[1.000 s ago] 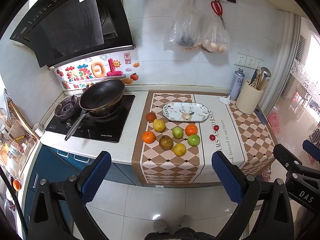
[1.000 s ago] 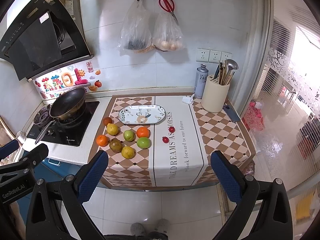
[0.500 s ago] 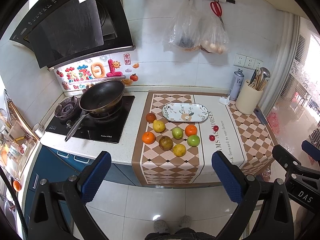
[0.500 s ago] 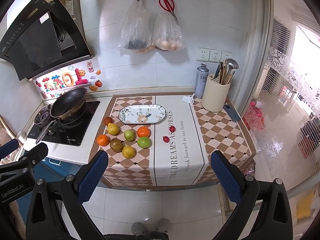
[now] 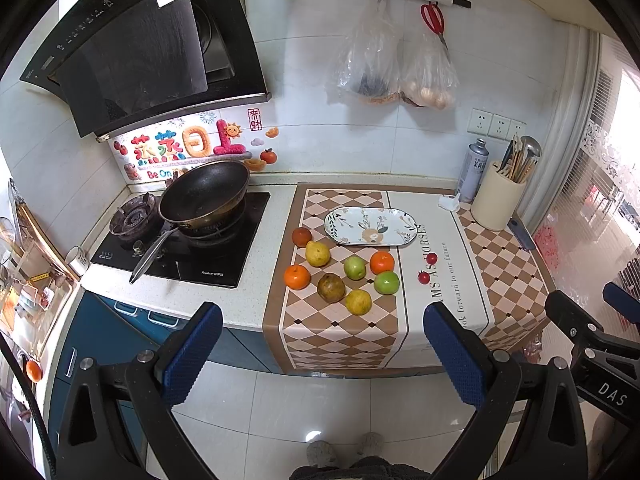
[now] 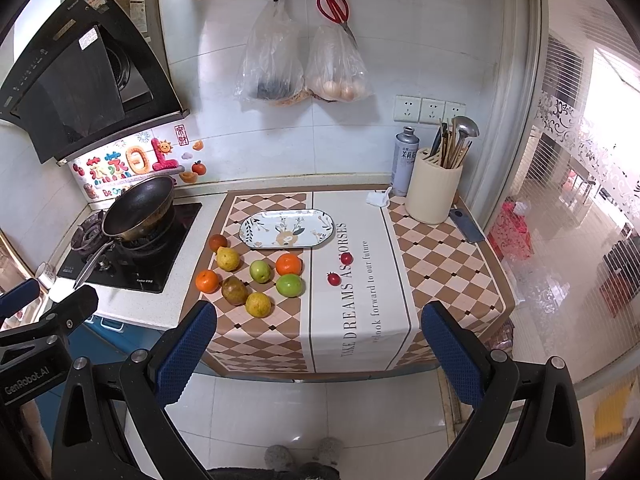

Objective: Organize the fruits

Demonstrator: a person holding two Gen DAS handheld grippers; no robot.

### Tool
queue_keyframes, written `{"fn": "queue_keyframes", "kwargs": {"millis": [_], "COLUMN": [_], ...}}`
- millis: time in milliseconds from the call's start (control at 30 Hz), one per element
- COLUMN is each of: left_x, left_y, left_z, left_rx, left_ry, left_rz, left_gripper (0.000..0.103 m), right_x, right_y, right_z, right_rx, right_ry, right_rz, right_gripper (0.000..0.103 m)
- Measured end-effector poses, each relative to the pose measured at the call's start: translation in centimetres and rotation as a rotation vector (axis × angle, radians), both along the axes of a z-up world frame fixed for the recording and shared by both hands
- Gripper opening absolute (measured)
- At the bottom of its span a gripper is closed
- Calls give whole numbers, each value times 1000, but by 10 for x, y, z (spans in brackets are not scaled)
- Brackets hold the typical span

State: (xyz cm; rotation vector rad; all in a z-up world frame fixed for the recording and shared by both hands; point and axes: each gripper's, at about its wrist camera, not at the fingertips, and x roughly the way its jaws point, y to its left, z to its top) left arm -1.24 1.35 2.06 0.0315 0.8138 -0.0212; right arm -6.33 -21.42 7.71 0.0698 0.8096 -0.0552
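Hovering off the counter's front edge over pale floor tiles (image 5: 320, 400), both grippers held wide with nothing between the blue pads: left gripper (image 5: 320, 354), right gripper (image 6: 316, 352). Lying on a checkered runner (image 6: 344, 320) covering the white countertop (image 5: 248, 280), eight fruits (image 5: 340, 272) clustering loosely at 7 o'clock from an oval patterned plate (image 5: 370, 226), none resting on it. Sitting just at 3 o'clock of that cluster, two small red fruits (image 6: 339, 268) on the lettered strip. Standing at 9 o'clock, a black stove (image 5: 180, 244) carrying a dark wok (image 5: 204, 192) under a slanted range hood (image 5: 140, 52). Hanging on the tiled wall at 12 o'clock, two plastic bags (image 6: 300, 68) and red scissors (image 6: 334, 6). Standing at 2 o'clock, a cream utensil holder (image 6: 434, 188) beside a grey can (image 6: 405, 160).
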Motion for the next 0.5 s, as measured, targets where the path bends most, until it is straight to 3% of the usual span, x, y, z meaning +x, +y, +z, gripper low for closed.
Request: {"fn": "queue_keyframes", "kwargs": {"millis": [233, 367, 500], "left_x": [12, 37, 60], "left_y": [-10, -19, -21], "left_z": [2, -10, -32], "left_rx": [16, 81, 157], "left_ry": [-7, -42, -56], "left_rz": [27, 82, 150], "left_gripper": [103, 103, 103], "right_x": [17, 40, 72], "right_y": [-16, -31, -38], "right_z": [-13, -37, -71], "right_rx": [52, 103, 144], "right_ry": [-1, -20, 34], "right_rz": [2, 46, 86], "right_gripper": [103, 103, 103]}}
